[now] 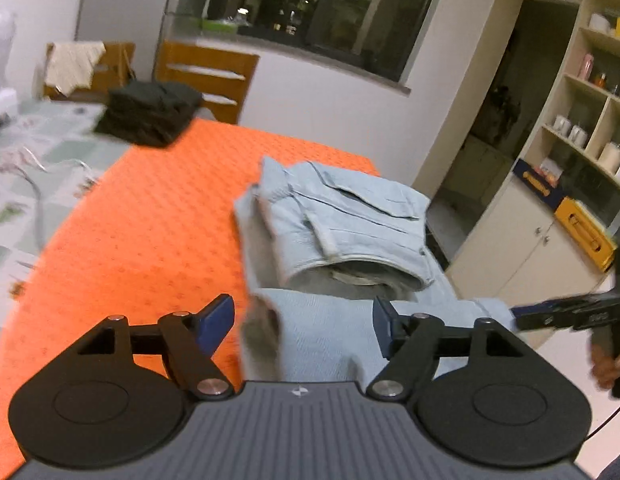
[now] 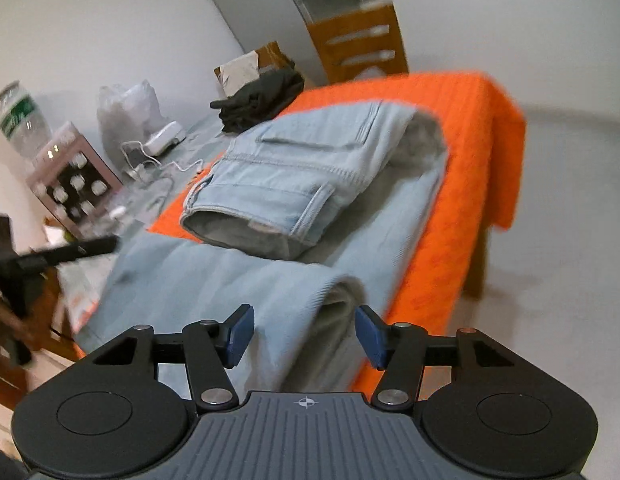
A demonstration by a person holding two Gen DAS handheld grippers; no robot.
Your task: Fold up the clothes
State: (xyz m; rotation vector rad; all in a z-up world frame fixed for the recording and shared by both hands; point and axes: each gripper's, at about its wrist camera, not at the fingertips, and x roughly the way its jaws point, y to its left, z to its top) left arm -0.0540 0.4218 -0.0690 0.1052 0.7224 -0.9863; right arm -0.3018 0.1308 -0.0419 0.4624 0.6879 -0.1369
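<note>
Hanging off the orange-clothed tabletop (image 2: 470,152), the pale-blue denim jeans (image 2: 293,168) could slide floorward (both grippers — left gripper (image 1: 301,326), right gripper (image 2: 304,336) — stand spread, gripping nothing).

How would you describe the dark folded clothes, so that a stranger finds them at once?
Start from the orange cloth that covers the table. At its far edge, in front of a wooden chair, lies the dark pile of folded clothes. It is almost black, whereas the jeans nearby are pale blue.
</note>
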